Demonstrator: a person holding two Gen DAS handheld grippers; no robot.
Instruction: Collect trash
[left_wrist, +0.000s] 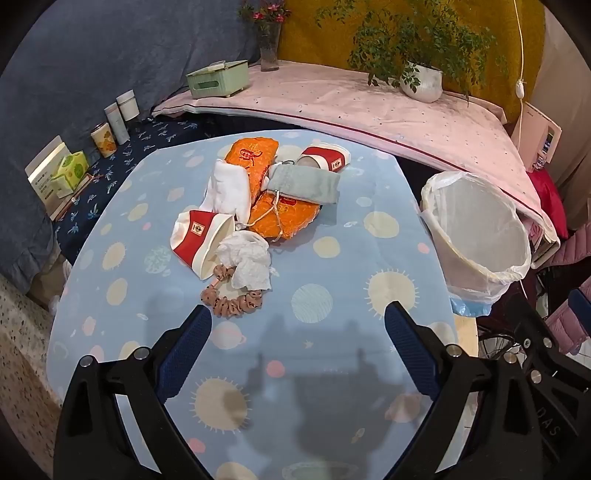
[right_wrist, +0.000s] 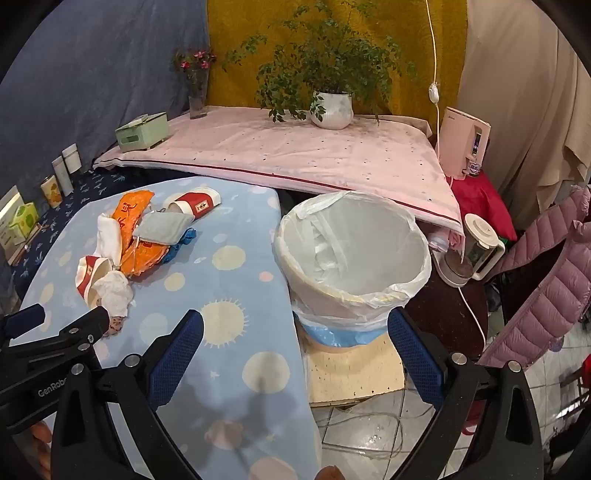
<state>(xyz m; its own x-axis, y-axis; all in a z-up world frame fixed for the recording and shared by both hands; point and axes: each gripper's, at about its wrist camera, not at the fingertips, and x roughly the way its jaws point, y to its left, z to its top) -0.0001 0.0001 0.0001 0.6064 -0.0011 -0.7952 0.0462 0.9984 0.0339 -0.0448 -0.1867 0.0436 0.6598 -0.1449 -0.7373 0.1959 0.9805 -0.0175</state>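
Left gripper (left_wrist: 298, 321) spread wide over the blue table (left_wrist: 332, 369), nothing between its fingers; right gripper (right_wrist: 295, 332) equally wide, empty, near the lined bin (right_wrist: 351, 251) just off the table's edge. The trash pile sits mid-table: crumpled tissue (left_wrist: 247, 264), paper cup (left_wrist: 201, 240), orange wrappers (left_wrist: 258, 162), with a scrunchie (left_wrist: 232, 301) nearest the left fingers.

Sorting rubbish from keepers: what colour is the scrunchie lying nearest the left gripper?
The scrunchie is dusty pink with small dark dots, clearest in the left wrist view.
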